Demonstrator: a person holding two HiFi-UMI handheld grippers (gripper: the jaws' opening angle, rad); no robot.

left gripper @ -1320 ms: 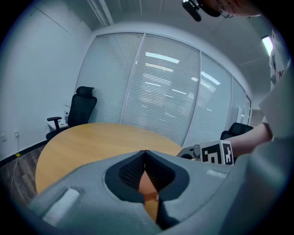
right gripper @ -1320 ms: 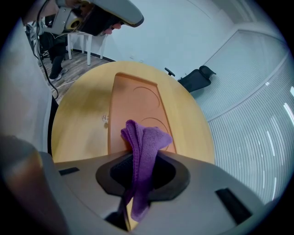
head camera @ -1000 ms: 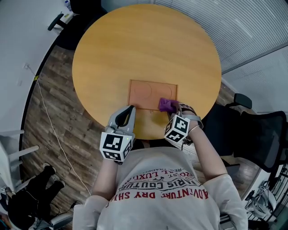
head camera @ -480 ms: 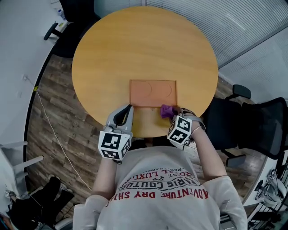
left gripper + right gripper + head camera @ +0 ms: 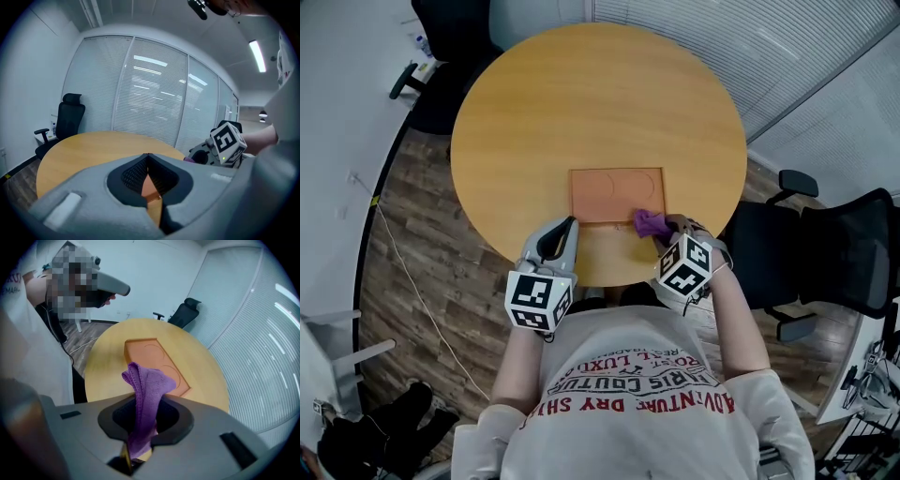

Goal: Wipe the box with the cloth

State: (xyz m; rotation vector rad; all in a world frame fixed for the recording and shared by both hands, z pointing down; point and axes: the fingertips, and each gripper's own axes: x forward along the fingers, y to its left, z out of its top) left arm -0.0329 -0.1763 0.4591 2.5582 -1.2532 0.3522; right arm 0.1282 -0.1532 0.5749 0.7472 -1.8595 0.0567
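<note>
A flat orange box (image 5: 614, 192) with two shallow round recesses lies on the round wooden table (image 5: 591, 103), near the front edge. My right gripper (image 5: 666, 231) is shut on a purple cloth (image 5: 649, 222), which rests at the box's near right corner. In the right gripper view the cloth (image 5: 146, 392) stands up out of the jaws of the right gripper (image 5: 143, 416), with the box (image 5: 154, 363) just beyond. My left gripper (image 5: 569, 225) hovers off the box's near left corner, its jaws together and holding nothing. Through the tip of the left gripper (image 5: 148, 157) a sliver of the box (image 5: 150, 187) shows.
A black office chair (image 5: 848, 253) stands right of the table and another (image 5: 450, 23) at the far left. A thin cable (image 5: 403, 253) runs over the wooden floor on the left. Slatted blinds (image 5: 750, 47) line the far right side.
The right gripper drew the cloth back off the box's near right corner towards me, then eased it forward onto that corner's edge. The left gripper has stayed put.
</note>
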